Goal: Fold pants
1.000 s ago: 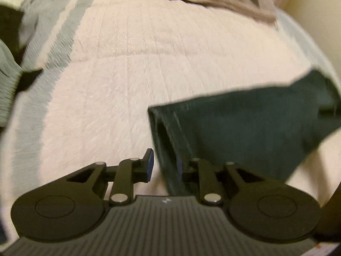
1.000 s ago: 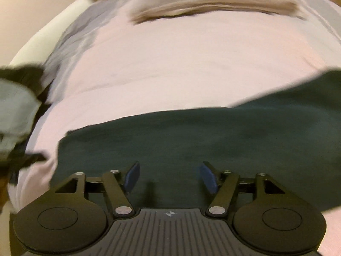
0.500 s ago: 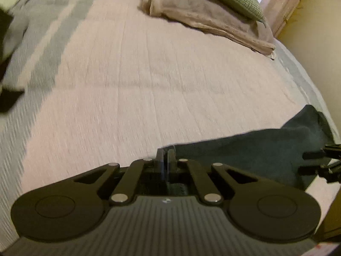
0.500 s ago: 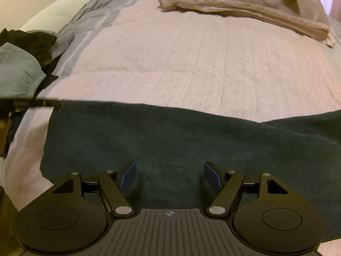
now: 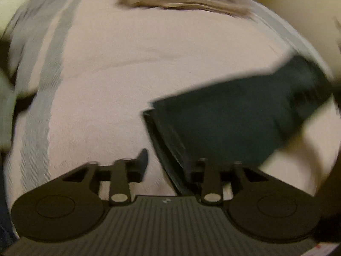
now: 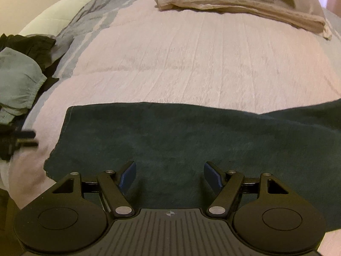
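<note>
Dark teal fleece fills the gap in front of the right hand-held gripper (image 6: 170, 173), whose blue-padded jaws stand wide apart and hold nothing, just above the pants (image 6: 191, 140). The left hand-held gripper (image 5: 170, 162) is likewise spread, empty, with the hem end of the pants running between its fingers; that view is blurred, so whether a pad touches the cloth cannot be told.

The pants lie flat across the near part of the bed (image 6: 191, 53), laid lengthwise as one long band, with a squared end at the left in the right wrist view.

The step in hand looks like taking a fresh hold for the next fold. To do it well, each gripper should pinch every stacked layer at an edge, not just the top one, and both should lift and carry together so the cloth lands square without dragging the bedspread.

Counted: one pair of pants, two grippers, one folded beige blanket (image 6: 238, 0) at the head of the bed, and one heap of other clothes (image 6: 21, 81) at the left edge.
</note>
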